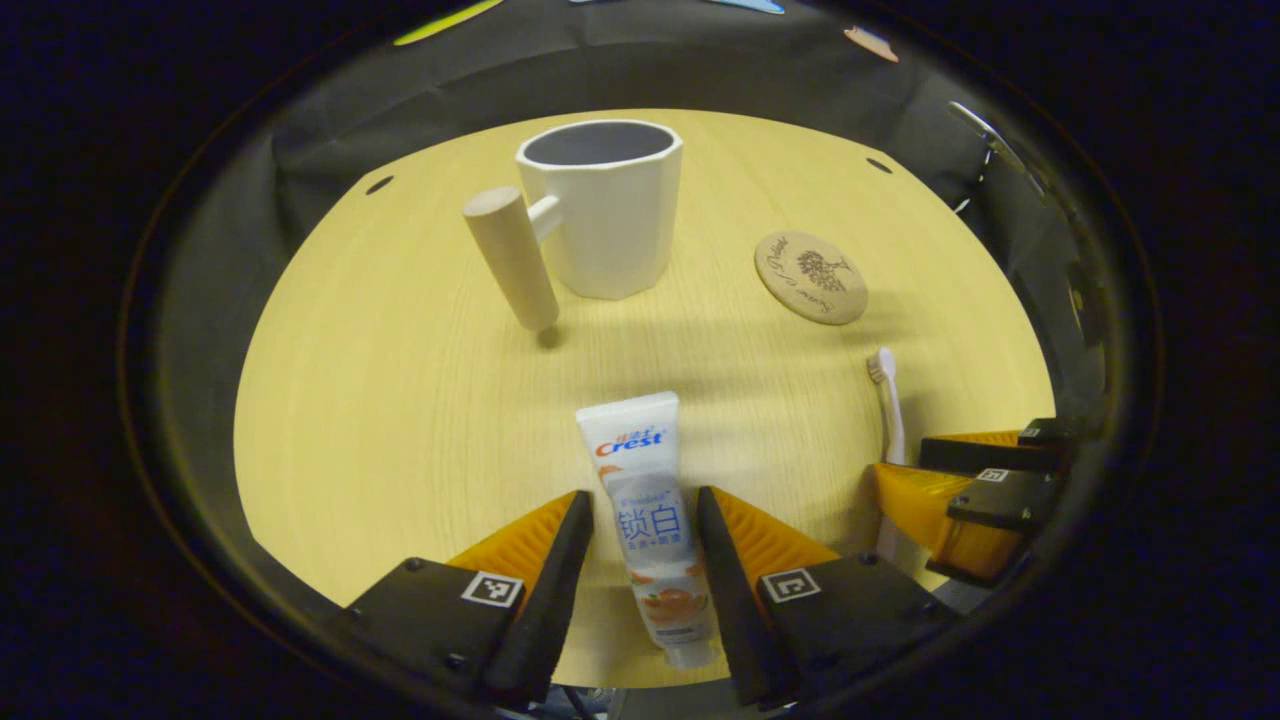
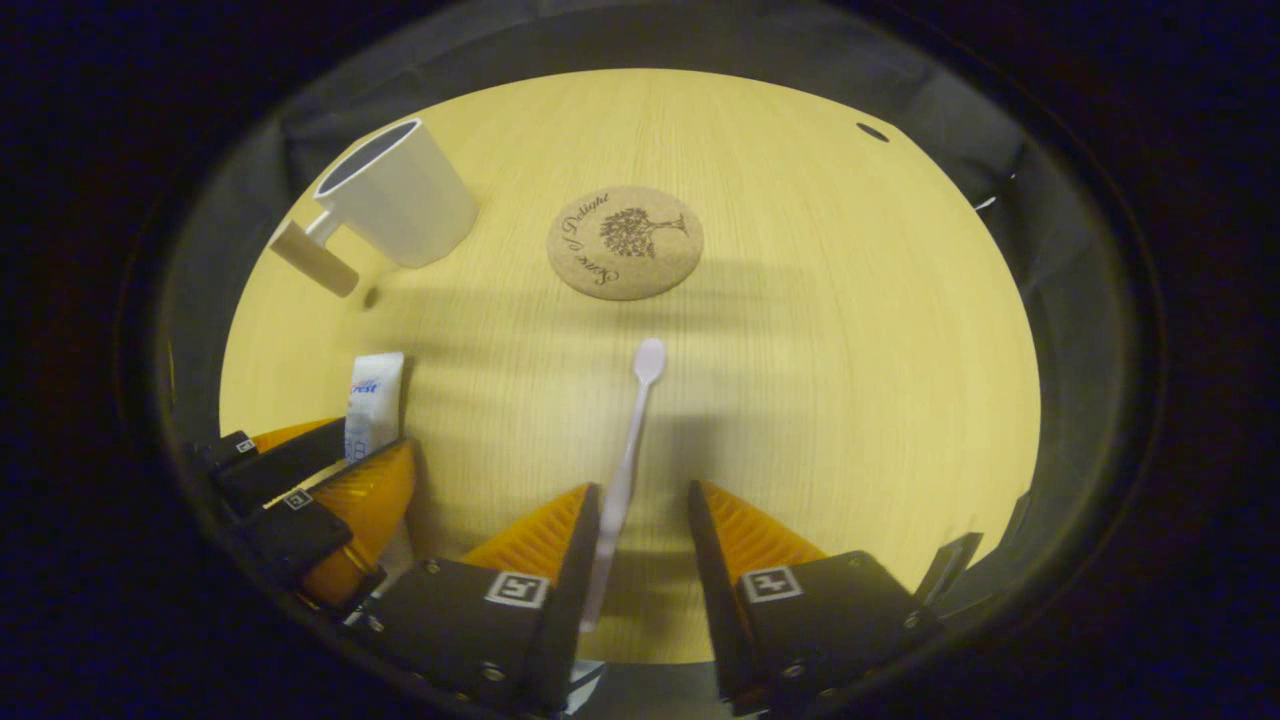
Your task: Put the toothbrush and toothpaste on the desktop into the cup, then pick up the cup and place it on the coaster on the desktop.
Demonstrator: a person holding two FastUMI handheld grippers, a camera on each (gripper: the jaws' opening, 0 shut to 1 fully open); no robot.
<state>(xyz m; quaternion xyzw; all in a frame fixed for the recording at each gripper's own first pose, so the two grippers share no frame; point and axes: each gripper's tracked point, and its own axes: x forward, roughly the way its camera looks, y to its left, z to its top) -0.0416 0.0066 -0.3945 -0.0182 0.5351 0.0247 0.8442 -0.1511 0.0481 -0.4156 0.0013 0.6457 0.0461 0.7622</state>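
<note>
Wooden-handled cup (image 1: pixel 605 205), coaster tree upright (image 2: pixel 625 242)

- Pretty dim and warm all round; the pale yellow wood-grain round tabletop (image 1: pixel 400 400) is the one bright patch, fading dark toward its rim.
- Light seems to come from above: the white faceted cup with a wooden peg handle (image 1: pixel 610 215) drops a small soft shadow just under the handle tip.
- Broad soft shadow bands cross the table near the round cork coaster with a tree print (image 2: pixel 625 243).
- Heavy fisheye bending at the edges, and straight lines curve.
- The centre is fairly sharp, the near bottom edge goes soft, and there's no real glare.
</note>
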